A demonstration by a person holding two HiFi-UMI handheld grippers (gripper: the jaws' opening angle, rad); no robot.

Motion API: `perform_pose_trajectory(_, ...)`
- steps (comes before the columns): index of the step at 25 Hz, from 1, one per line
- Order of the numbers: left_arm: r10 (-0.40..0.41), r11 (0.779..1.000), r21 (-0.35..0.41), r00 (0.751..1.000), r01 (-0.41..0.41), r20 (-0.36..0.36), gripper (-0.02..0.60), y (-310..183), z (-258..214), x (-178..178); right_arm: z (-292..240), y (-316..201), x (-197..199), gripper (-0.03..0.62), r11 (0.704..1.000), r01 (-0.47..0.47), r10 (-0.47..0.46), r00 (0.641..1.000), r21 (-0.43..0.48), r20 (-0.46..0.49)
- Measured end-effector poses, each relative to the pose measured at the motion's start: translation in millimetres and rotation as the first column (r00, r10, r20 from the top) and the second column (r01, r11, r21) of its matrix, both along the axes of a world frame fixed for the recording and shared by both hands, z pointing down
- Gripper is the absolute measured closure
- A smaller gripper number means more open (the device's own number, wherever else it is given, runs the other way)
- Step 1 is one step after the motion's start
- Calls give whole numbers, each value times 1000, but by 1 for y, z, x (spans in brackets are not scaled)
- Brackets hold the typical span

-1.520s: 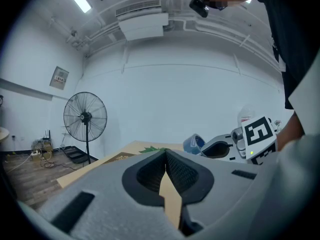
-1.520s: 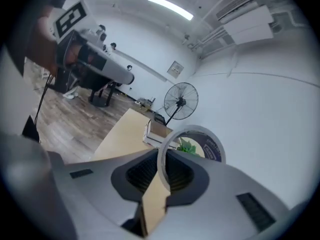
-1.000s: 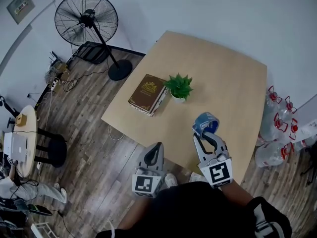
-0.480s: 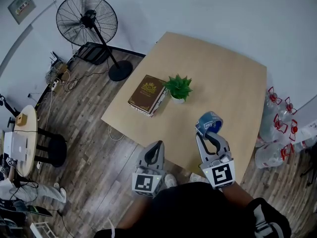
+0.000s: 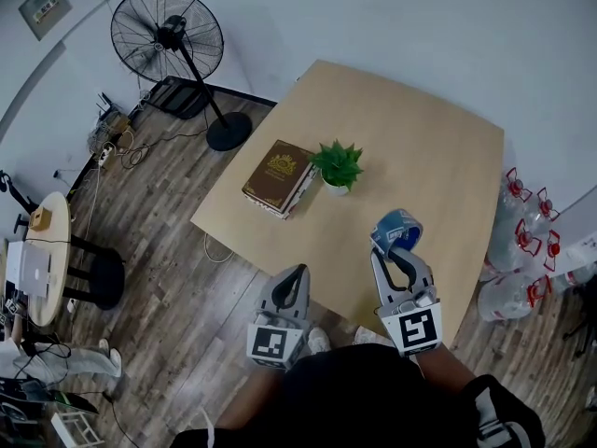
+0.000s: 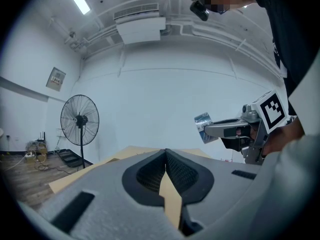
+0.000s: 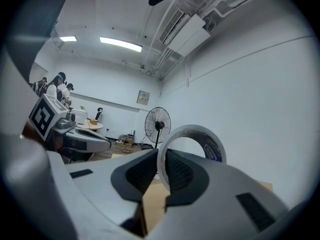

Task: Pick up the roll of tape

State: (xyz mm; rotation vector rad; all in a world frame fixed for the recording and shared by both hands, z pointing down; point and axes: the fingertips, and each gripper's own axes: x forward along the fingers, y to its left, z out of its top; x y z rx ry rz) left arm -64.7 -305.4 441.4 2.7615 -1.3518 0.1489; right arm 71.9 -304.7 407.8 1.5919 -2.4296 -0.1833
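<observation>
The roll of tape, blue with a pale inner ring, hangs over the near right part of the wooden table. My right gripper is shut on it. In the right gripper view the roll stands upright, its rim pinched at the jaw tips of the right gripper. My left gripper hovers off the table's near edge, shut and holding nothing. In the left gripper view its jaws meet at the tips, and the tape shows in the air to the right.
A brown book and a small potted plant sit mid-table. A standing fan is on the floor at the far left. Water bottles crowd the table's right side. A round side table stands at the left.
The tape roll in the right gripper has shifted a touch to the right. The left gripper has kept still.
</observation>
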Motion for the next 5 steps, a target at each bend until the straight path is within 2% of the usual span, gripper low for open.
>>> perform_pose_trajectory(5, 6, 1000, 12, 1000, -6, 0, 575, -2, -6, -1, 4, 1, -2, 554, 1000, -13, 13, 998, 0, -69)
